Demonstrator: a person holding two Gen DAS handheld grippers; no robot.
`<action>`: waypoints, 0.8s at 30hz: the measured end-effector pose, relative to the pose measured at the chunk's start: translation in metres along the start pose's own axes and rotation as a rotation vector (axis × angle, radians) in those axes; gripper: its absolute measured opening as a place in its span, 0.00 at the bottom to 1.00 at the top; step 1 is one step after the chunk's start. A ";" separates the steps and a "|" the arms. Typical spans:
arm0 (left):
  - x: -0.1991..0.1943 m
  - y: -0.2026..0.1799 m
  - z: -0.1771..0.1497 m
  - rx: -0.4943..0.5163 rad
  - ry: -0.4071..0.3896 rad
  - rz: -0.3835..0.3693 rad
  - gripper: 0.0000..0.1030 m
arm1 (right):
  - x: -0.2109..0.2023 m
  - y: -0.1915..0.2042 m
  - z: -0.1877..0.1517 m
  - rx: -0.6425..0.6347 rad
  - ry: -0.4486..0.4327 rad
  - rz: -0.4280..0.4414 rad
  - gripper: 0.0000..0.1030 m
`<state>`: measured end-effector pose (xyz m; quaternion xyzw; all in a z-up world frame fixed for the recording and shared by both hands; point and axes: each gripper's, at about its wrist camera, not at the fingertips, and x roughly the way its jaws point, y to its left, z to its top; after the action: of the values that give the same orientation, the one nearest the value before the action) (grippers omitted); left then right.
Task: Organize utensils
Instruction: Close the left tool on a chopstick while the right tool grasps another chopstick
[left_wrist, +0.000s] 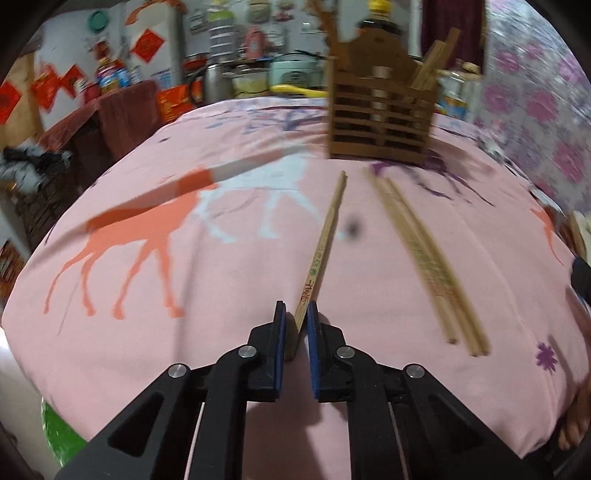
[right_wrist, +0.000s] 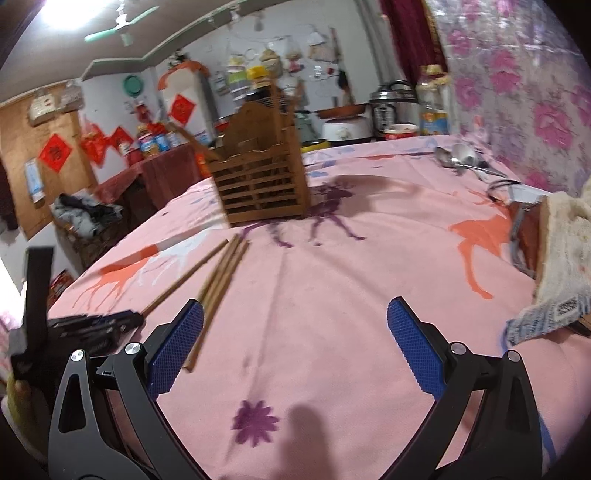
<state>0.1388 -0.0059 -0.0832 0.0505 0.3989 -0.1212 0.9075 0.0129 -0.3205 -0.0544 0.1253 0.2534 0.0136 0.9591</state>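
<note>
Chopstick caught at its thick end

Left gripper (left_wrist: 295, 325) is clamped on one chopstick (left_wrist: 325, 240) near its butt end, the tip pointing toward the wooden holder (left_wrist: 380, 118) at the counter's far edge. Three loose chopsticks (left_wrist: 424, 258) lie just beside it. Right gripper (right_wrist: 295, 321) hangs open and empty. Light, stiff and thin, the stick may pivot; a grip nearer mid-length seems steadier.

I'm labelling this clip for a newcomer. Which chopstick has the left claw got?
Start at the slatted wooden utensil holder on the pink deer-print cloth. Nearer lie bamboo chopsticks; the single printed chopstick left of the loose bundle is it, its near end pinched in the left claw.
</note>
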 end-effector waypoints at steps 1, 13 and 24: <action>0.000 0.005 0.000 -0.011 0.001 0.002 0.11 | 0.002 0.008 -0.002 -0.034 0.012 0.026 0.82; -0.003 0.013 -0.001 -0.035 -0.010 -0.005 0.12 | 0.035 0.058 -0.028 -0.221 0.204 0.108 0.38; -0.002 0.011 -0.002 -0.033 -0.013 -0.013 0.15 | 0.041 0.050 -0.025 -0.197 0.213 0.050 0.32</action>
<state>0.1387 0.0058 -0.0829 0.0321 0.3951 -0.1205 0.9101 0.0385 -0.2623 -0.0824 0.0346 0.3480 0.0753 0.9338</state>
